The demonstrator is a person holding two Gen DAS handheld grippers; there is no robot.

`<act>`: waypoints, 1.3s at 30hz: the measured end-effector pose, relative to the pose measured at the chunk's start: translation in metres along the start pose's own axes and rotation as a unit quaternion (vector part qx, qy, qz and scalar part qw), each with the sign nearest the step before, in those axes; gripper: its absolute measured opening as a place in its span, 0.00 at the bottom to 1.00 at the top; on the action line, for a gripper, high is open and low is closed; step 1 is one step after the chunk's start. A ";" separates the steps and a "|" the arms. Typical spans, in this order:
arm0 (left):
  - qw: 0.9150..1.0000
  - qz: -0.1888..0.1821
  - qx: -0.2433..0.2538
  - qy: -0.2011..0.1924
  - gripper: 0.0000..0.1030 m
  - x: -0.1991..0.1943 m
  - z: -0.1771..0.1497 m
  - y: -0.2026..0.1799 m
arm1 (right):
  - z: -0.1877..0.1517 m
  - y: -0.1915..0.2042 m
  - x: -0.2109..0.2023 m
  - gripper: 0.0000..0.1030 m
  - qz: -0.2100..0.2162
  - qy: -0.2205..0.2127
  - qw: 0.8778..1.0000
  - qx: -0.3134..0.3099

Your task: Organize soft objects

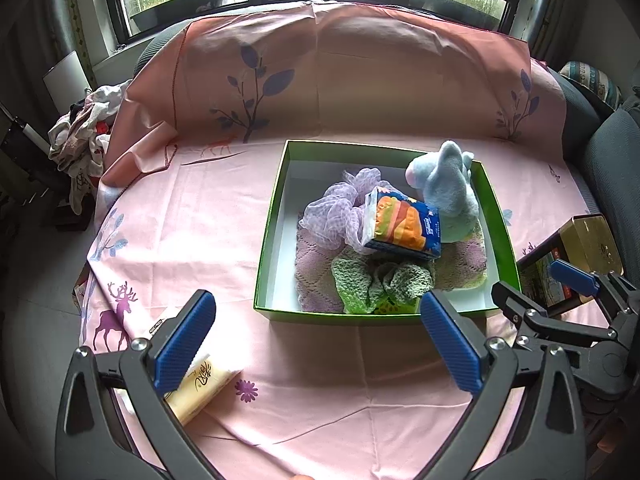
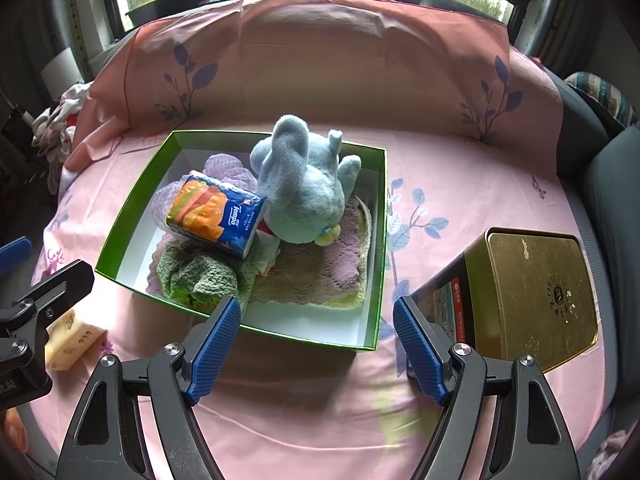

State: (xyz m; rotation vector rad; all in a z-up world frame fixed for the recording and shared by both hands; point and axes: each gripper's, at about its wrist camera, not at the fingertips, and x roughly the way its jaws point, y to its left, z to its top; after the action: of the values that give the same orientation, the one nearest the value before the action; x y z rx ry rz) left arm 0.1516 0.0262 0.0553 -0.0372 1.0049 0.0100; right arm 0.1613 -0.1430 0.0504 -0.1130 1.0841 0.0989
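Note:
A green box (image 1: 276,196) (image 2: 132,220) stands on the pink cloth. It holds a blue plush toy (image 1: 450,188) (image 2: 304,184), a Tempo tissue pack (image 1: 404,224) (image 2: 218,214), a lilac mesh cloth (image 1: 336,212), a green knitted cloth (image 1: 360,280) (image 2: 196,276) and a pink-green towel (image 1: 464,260) (image 2: 320,276). A yellow tissue pack (image 1: 204,388) (image 2: 72,340) lies outside, by my left gripper's left finger. My left gripper (image 1: 320,344) is open and empty, in front of the box. My right gripper (image 2: 318,344) is open and empty, at the box's near right corner.
A gold tin (image 2: 532,300) (image 1: 576,256) stands right of the box, close to my right gripper's right finger. A heap of clothes (image 1: 84,136) lies off the far left. The pink cloth rises over a backrest (image 1: 320,72) behind the box. Grey cushions (image 2: 608,200) are at right.

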 end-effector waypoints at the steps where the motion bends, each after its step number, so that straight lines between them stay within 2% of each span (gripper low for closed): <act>1: 1.000 0.001 0.001 0.001 0.99 0.001 0.000 0.000 | 0.000 0.000 0.000 0.77 -0.001 0.000 1.000 -0.001; 39: 1.000 0.007 0.013 0.007 0.99 0.006 0.000 -0.007 | 0.002 -0.002 -0.001 0.77 -0.002 -0.005 1.000 -0.002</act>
State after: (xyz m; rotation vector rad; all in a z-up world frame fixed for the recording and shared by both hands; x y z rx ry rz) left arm 0.1546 0.0193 0.0505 -0.0074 1.0184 0.0096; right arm 0.1632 -0.1449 0.0522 -0.1172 1.0747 0.0983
